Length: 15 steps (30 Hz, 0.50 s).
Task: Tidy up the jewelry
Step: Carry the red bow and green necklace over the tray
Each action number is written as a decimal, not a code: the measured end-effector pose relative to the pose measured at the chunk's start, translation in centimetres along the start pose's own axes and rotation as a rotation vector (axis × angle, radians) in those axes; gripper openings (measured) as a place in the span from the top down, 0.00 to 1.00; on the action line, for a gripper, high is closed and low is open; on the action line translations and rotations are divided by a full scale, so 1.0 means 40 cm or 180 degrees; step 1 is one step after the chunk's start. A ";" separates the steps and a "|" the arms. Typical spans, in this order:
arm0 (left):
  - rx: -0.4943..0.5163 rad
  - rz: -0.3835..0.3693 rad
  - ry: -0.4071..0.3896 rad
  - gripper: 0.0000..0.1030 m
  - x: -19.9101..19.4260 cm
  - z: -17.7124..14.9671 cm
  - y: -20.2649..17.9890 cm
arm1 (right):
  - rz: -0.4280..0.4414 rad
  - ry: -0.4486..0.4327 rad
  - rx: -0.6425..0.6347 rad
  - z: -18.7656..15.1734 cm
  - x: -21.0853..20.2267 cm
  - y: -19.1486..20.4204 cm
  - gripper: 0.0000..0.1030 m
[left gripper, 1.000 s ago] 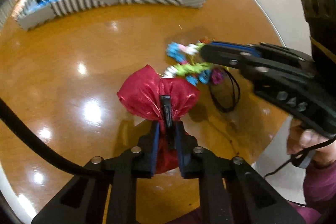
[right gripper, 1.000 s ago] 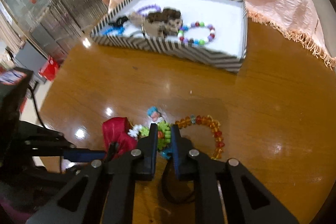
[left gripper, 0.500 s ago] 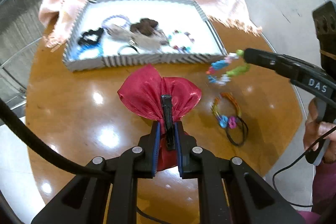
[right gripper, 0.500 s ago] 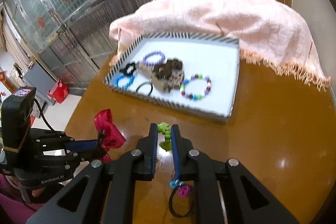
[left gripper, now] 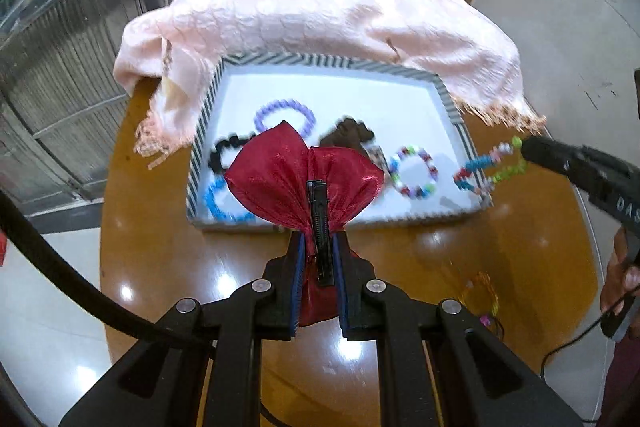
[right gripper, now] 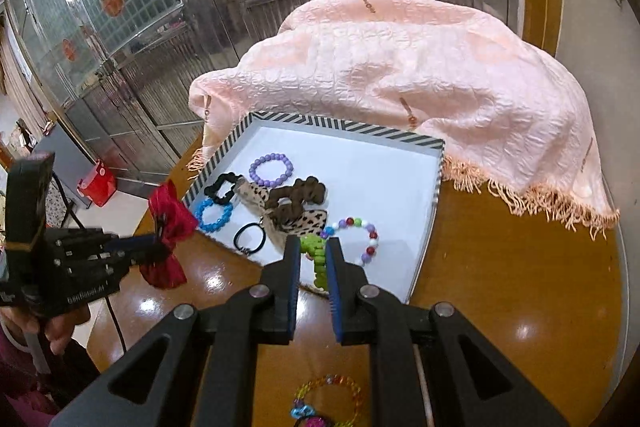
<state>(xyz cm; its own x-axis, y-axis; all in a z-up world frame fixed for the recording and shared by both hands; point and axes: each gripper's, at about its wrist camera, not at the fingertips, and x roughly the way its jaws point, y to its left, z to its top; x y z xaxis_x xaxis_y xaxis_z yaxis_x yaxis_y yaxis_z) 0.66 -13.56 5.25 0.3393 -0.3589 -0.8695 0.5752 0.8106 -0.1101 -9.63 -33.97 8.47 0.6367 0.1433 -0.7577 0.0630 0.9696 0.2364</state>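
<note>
My left gripper (left gripper: 317, 247) is shut on a red satin bow hair clip (left gripper: 304, 179), held in the air at the near edge of the striped tray (left gripper: 452, 107). The bow also shows in the right wrist view (right gripper: 170, 211). My right gripper (right gripper: 313, 251) is shut on a multicoloured bead bracelet (right gripper: 316, 255), green beads between the pads; it hangs over the tray's near right corner in the left wrist view (left gripper: 490, 167). The tray (right gripper: 348, 126) holds a purple bracelet (right gripper: 271, 169), a blue bracelet (right gripper: 214, 214), a brown scrunchie (right gripper: 296, 197), a black hair tie (right gripper: 250, 238) and a mixed bead bracelet (right gripper: 362, 237).
A pink fringed cloth (right gripper: 420, 67) drapes behind the tray over the round wooden table (right gripper: 520, 287). An amber bead bracelet (right gripper: 328, 399) and small coloured pieces with a black tie lie on the table near me. Metal grilles stand behind.
Both grippers have risen from the table and moved toward the tray. The right one lifted the bead bracelet off the table; the left one carried the red bow along.
</note>
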 end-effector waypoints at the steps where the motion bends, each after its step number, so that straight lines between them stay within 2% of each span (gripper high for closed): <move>1: 0.0007 0.0034 -0.0015 0.93 0.007 0.018 0.002 | 0.0001 0.0012 -0.0002 0.005 0.007 -0.002 0.88; 15: -0.0001 0.0287 0.0001 0.93 0.124 0.178 0.003 | 0.0077 0.0190 -0.0077 0.070 0.106 -0.019 0.88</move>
<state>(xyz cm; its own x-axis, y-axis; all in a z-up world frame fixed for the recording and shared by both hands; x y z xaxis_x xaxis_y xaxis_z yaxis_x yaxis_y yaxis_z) 7.70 -18.54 4.36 0.3894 -0.2843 -0.8761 0.5420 0.8398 -0.0316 -4.81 -34.65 6.78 0.5908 0.1777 -0.7870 0.0292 0.9701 0.2409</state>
